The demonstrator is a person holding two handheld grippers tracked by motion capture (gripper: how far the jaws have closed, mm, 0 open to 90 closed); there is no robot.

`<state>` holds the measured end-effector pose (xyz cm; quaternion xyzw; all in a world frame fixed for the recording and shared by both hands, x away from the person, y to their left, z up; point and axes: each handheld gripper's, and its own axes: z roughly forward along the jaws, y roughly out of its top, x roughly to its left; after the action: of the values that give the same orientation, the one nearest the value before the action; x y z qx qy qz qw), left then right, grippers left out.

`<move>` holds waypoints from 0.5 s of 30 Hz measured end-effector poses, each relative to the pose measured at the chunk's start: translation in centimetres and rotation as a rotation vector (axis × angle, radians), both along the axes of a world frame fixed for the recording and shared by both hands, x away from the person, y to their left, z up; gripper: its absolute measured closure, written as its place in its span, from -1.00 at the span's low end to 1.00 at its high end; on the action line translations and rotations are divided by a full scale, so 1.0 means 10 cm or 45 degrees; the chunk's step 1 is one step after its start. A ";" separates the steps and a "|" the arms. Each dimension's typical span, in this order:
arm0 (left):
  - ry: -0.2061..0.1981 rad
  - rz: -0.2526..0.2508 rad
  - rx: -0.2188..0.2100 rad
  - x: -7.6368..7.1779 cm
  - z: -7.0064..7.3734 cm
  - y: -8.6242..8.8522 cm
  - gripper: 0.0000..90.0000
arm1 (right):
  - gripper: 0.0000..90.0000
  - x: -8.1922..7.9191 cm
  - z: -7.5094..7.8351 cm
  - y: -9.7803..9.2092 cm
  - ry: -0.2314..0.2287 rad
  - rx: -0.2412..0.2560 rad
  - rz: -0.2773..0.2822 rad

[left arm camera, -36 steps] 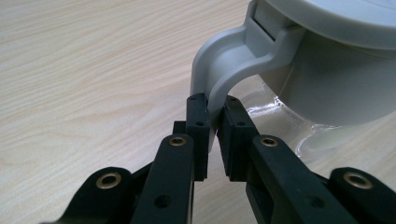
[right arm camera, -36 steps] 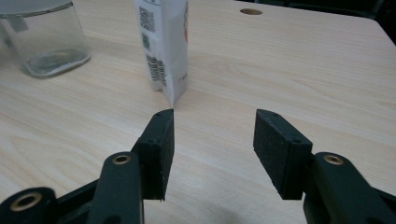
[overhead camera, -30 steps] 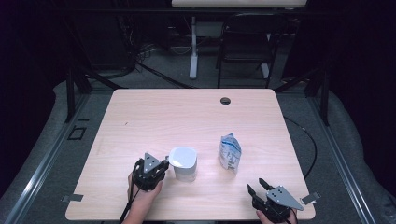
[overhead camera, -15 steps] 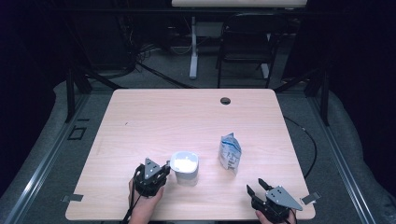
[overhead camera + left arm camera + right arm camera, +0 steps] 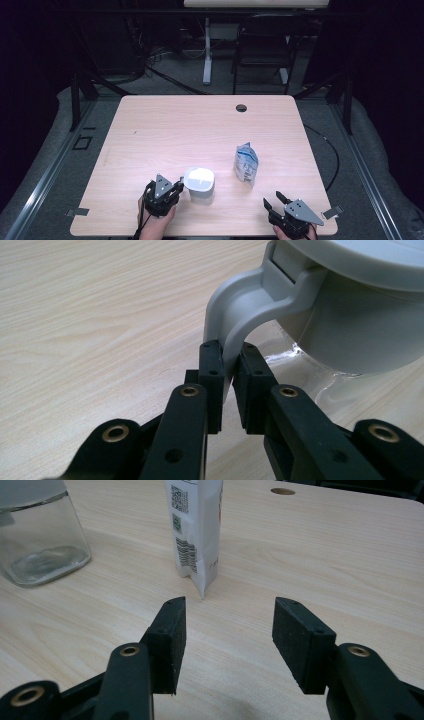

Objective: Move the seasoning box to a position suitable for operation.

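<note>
Jaws of left gripper point(image 5: 227, 375) tight on jug handle point(image 5: 240, 315); barcoded pouch point(image 5: 196, 530) nearby.

Left gripper point(image 5: 181, 185) low at the near left of the table, held from below by the left hand point(image 5: 156, 225), jaws pinched almost together on a thin grey handle point(image 5: 235, 325), pads point(image 5: 211, 371) pressing it from both sides. Right gripper point(image 5: 274, 199) near the front right corner, gripped by the right hand point(image 5: 295, 234) at the table's edge, jaws spread wide and holding nothing, pads point(image 5: 175, 640) facing each other across bare wood. Both angled forward and slightly inward, well apart from one another.
</note>
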<state>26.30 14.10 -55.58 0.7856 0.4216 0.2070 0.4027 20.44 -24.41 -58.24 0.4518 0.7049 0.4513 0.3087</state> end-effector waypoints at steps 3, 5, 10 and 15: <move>-0.005 -0.003 -0.009 -0.01 -0.01 0.01 0.84 | 0.06 0.00 0.00 0.00 0.007 -0.005 0.000; 0.000 -0.003 -0.016 -0.01 -0.01 0.01 0.84 | 0.06 0.00 0.00 0.01 0.003 0.000 0.002; 0.028 -0.041 -0.087 0.00 -0.02 0.07 0.80 | 0.06 0.00 0.00 0.01 0.004 -0.002 0.000; 0.026 -0.050 -0.099 -0.03 -0.02 0.09 0.80 | 0.05 0.00 0.00 0.01 0.006 -0.004 -0.001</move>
<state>26.04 15.00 -55.82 0.7795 0.4179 0.1746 0.4326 20.47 -24.34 -58.28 0.4527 0.7062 0.4490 0.3078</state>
